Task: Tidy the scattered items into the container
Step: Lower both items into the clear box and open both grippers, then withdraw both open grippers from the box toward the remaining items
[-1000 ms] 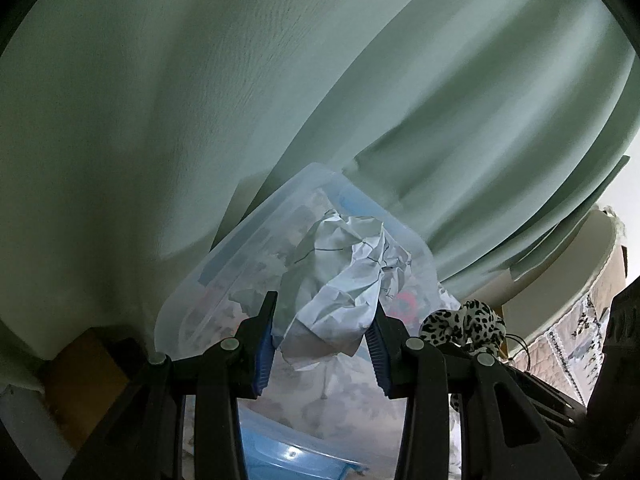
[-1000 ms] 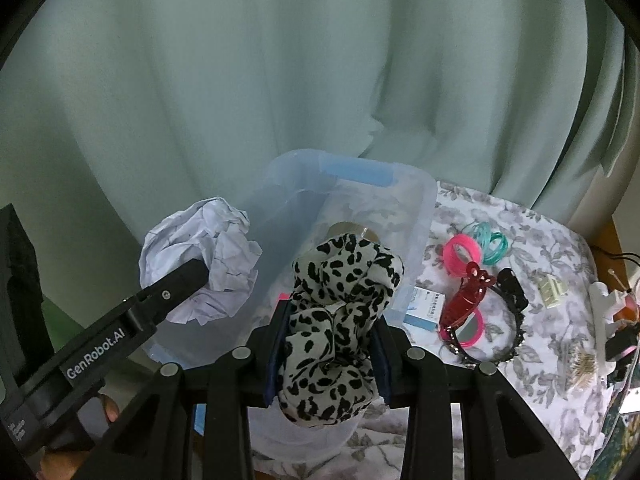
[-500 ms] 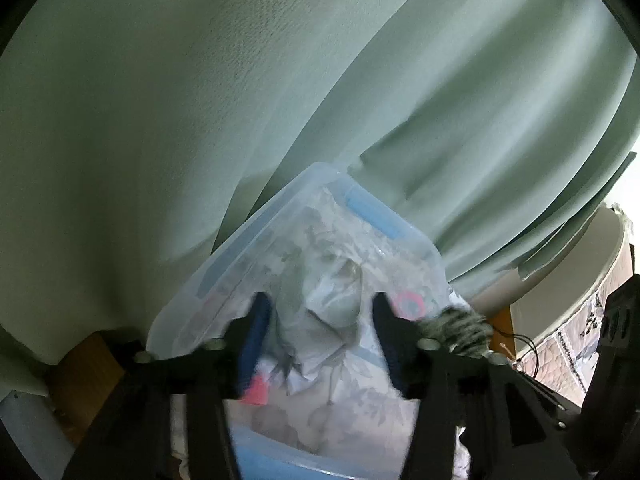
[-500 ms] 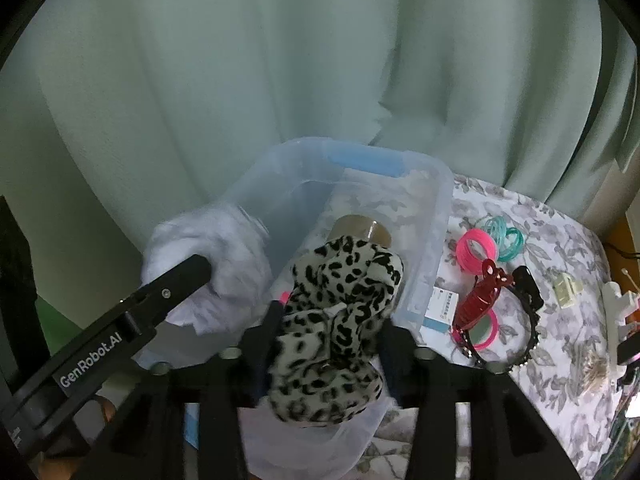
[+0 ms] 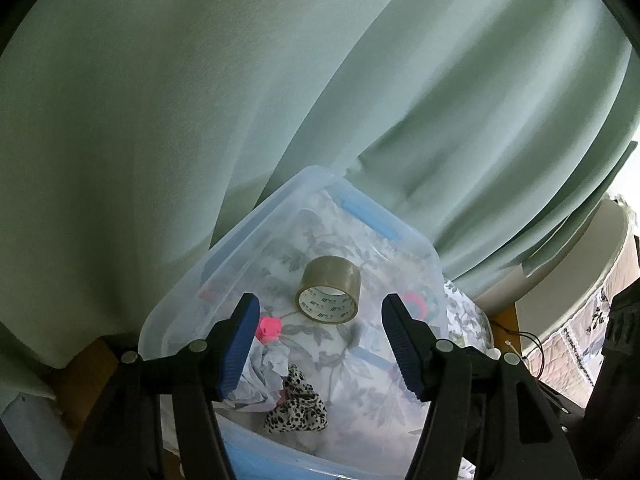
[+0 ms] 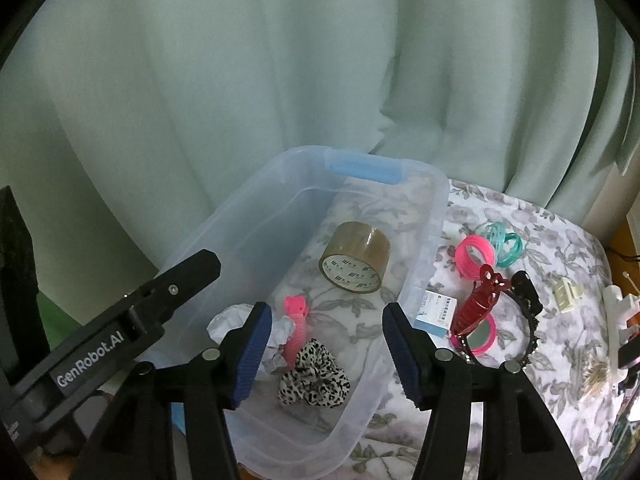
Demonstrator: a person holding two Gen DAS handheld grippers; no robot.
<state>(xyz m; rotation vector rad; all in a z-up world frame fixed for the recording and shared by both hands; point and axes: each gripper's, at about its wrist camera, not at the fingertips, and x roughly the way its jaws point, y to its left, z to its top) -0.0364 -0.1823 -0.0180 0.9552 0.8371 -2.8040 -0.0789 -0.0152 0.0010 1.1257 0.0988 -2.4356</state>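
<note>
Both grippers, left gripper (image 5: 318, 342) and right gripper (image 6: 326, 350), gape wide, empty, over the bin (image 6: 424, 248). Risk: snagging the tangled red clip (image 6: 478, 304) and headband (image 6: 530, 312) drags both.

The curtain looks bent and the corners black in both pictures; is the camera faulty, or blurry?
Left wrist view: fisheye lens bows the curtain; black corners are the lens rim; daylight glares at the right edge. Right wrist view: same bowing, soft even light, tape and scrunchie in the bin sharp.

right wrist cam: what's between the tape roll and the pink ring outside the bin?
Only the clear bin's right wall separates the tape roll from the pink ring; right wrist view shows it.
</note>
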